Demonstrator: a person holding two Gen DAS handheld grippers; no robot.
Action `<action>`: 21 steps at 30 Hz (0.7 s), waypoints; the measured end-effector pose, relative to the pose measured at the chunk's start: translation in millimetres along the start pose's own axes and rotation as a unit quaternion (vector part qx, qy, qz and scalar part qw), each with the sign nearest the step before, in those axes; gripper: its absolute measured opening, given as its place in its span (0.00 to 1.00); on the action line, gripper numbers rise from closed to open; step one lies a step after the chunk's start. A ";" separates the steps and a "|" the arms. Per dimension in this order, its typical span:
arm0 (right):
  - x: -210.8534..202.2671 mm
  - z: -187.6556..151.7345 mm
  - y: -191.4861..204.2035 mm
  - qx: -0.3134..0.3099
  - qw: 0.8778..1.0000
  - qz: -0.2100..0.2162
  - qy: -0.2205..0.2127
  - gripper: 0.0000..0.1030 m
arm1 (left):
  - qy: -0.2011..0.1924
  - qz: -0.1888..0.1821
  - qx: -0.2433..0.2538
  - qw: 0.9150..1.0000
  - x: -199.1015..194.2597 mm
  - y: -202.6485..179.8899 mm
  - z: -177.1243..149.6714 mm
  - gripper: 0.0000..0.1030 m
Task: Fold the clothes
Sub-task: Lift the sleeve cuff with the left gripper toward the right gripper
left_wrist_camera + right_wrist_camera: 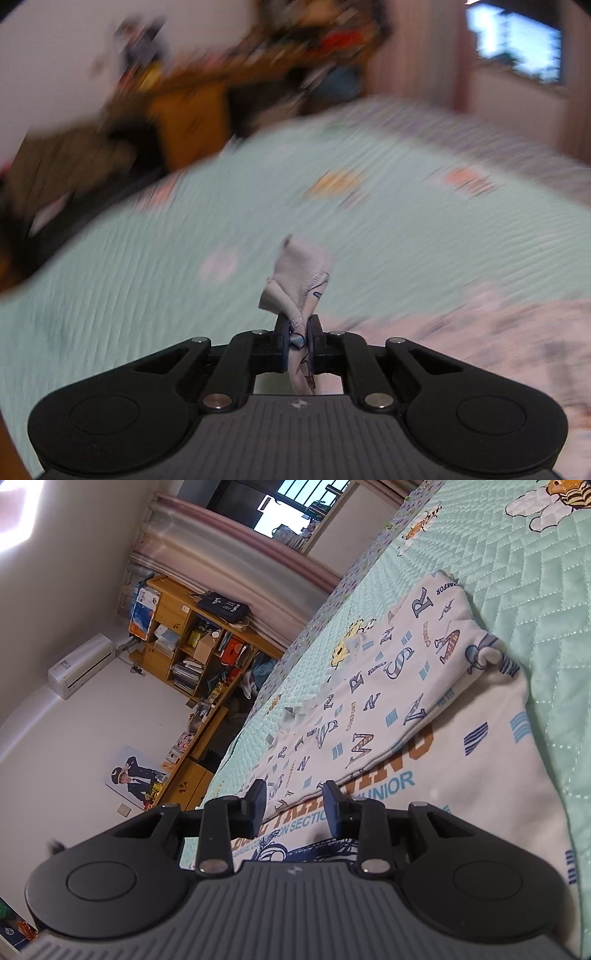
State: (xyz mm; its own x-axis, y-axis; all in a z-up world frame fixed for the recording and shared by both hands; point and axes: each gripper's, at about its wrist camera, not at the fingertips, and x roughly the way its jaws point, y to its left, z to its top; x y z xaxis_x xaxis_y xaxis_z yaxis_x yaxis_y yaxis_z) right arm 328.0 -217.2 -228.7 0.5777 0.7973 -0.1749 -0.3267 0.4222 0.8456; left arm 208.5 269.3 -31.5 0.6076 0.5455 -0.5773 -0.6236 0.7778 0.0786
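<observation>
Item: white printed garment (pixel 297 291), one bunched corner pinched in our left claw (pixel 298 334), above the green quilt (pixel 147 258). Our right claw (pixel 294 806), spread, empty, the shirt (pixel 388 701) lying flat just ahead of it.

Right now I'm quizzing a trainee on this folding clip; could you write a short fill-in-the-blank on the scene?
1. The left gripper has its jaws ____ on a bunch of white printed fabric.
2. The right gripper has its jaws ____.
3. The garment lies on a quilted ____ bedspread.

Missing words: shut; open; green
</observation>
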 end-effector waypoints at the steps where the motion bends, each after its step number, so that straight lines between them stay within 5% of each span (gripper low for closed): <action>1: -0.7 -0.1 0.0 0.001 1.000 0.003 -0.001 0.35 | -0.020 -0.013 0.017 1.000 -15.6 -17.4 14.6 0.09; 5: -4.3 0.4 -1.7 0.009 1.000 0.017 -0.008 0.37 | -0.069 -0.069 0.088 0.991 -62.3 -97.2 63.1 0.09; 9: -9.2 0.3 -4.8 0.016 0.999 0.037 -0.014 0.43 | -0.087 -0.139 0.171 0.971 -99.1 -193.0 74.8 0.09; 13: -12.5 2.1 -9.1 0.031 0.998 0.058 -0.019 0.47 | -0.095 -0.212 0.264 0.936 -131.9 -280.2 42.0 0.10; 16: -13.5 3.1 -5.1 0.022 0.999 0.047 -0.017 0.47 | -0.085 -0.241 0.355 0.899 -140.2 -327.4 -16.9 0.10; 19: -15.0 3.2 1.3 0.010 1.000 0.025 -0.014 0.48 | -0.022 -0.268 0.441 0.856 -124.6 -356.1 -87.0 0.11; 20: -15.3 3.4 4.0 0.004 1.000 0.010 -0.009 0.48 | 0.005 -0.278 0.453 0.847 -119.3 -360.2 -107.8 0.10; 21: -14.4 3.3 7.8 -0.008 1.000 -0.009 -0.002 0.43 | 0.014 -0.283 0.451 0.846 -113.2 -359.8 -118.4 0.12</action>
State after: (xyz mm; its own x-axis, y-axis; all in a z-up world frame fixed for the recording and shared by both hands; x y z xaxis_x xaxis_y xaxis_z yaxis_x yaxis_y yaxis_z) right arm 319.6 -226.8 -217.9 0.5863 0.7878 -0.1885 -0.3273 0.4433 0.8345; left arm 305.9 -109.3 -90.7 0.6629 0.0071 -0.7486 0.4011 0.8410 0.3632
